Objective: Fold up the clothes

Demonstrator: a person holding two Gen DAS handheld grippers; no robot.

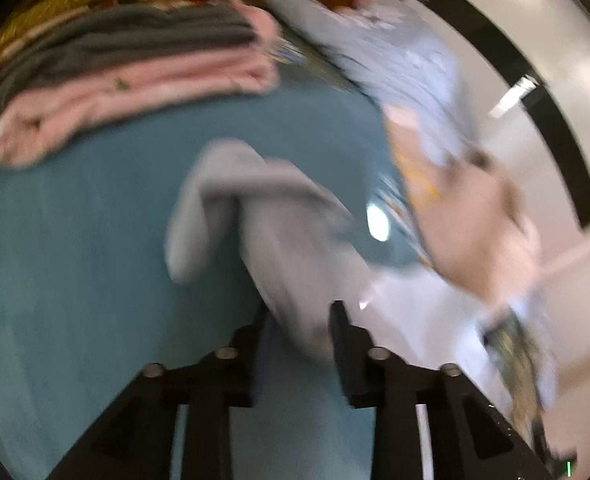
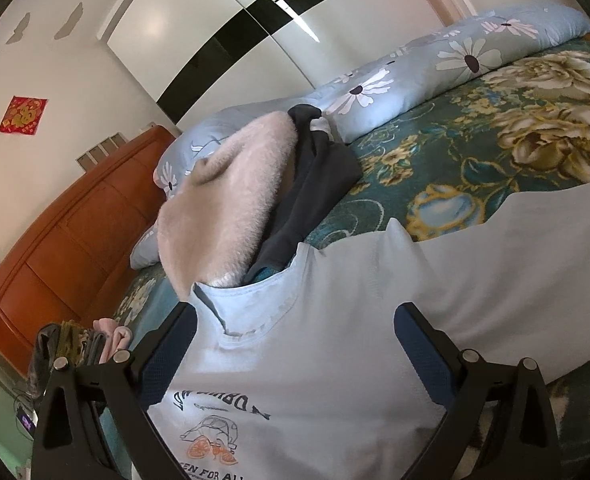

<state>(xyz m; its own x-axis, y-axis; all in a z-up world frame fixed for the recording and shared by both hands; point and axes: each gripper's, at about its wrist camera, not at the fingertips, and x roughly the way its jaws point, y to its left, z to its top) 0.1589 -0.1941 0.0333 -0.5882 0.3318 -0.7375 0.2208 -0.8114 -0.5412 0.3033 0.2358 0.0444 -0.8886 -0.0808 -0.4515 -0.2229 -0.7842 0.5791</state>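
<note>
In the blurred left wrist view my left gripper (image 1: 299, 312) is shut on a light grey garment (image 1: 271, 216), which hangs bunched above the teal bedspread (image 1: 75, 240). In the right wrist view a pale blue printed T-shirt (image 2: 315, 360) lies spread on the bed, collar toward the pillows. My right gripper (image 2: 295, 316) is open, its fingers on either side of the shirt's chest just below the collar. A pile of unfolded clothes, a fluffy pink garment (image 2: 231, 200) over a dark grey one (image 2: 315, 184), lies just beyond the collar.
A stack of folded pink and grey clothes (image 1: 127, 76) sits at the far left in the left wrist view. A floral blue duvet (image 2: 395, 84) runs along the back of the bed, with a wooden headboard (image 2: 75, 232) to the left and a white wardrobe (image 2: 215, 12) behind.
</note>
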